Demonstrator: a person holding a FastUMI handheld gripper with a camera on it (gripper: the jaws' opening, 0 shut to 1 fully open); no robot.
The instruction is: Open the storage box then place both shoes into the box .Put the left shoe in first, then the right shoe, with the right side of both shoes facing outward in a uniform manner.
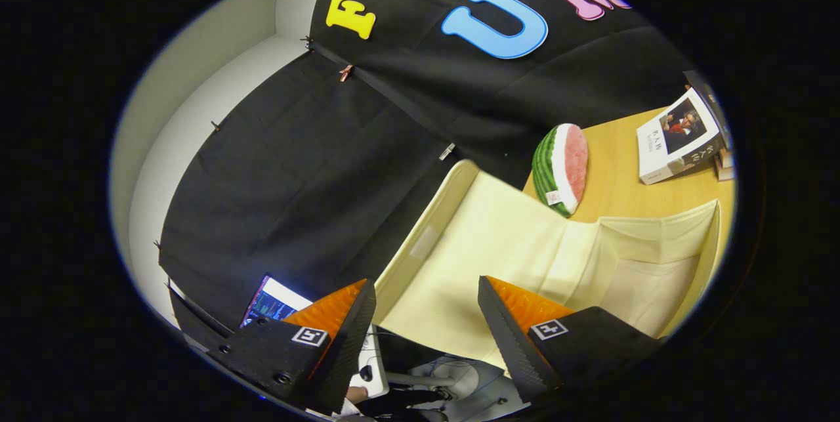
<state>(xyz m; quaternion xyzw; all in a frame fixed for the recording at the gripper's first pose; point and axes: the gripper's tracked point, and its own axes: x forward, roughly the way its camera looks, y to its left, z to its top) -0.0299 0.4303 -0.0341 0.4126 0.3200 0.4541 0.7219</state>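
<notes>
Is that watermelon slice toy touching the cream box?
Cannot tell. In the gripper view the watermelon slice sits right behind the storage box lid, whose edge hides any gap.

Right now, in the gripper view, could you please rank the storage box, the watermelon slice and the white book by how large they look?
1. The cream storage box, just ahead of the open gripper, looks largest, though nearness to the camera inflates it.
2 and 3. The watermelon slice and the white book look about alike; I would not rank them.
</notes>
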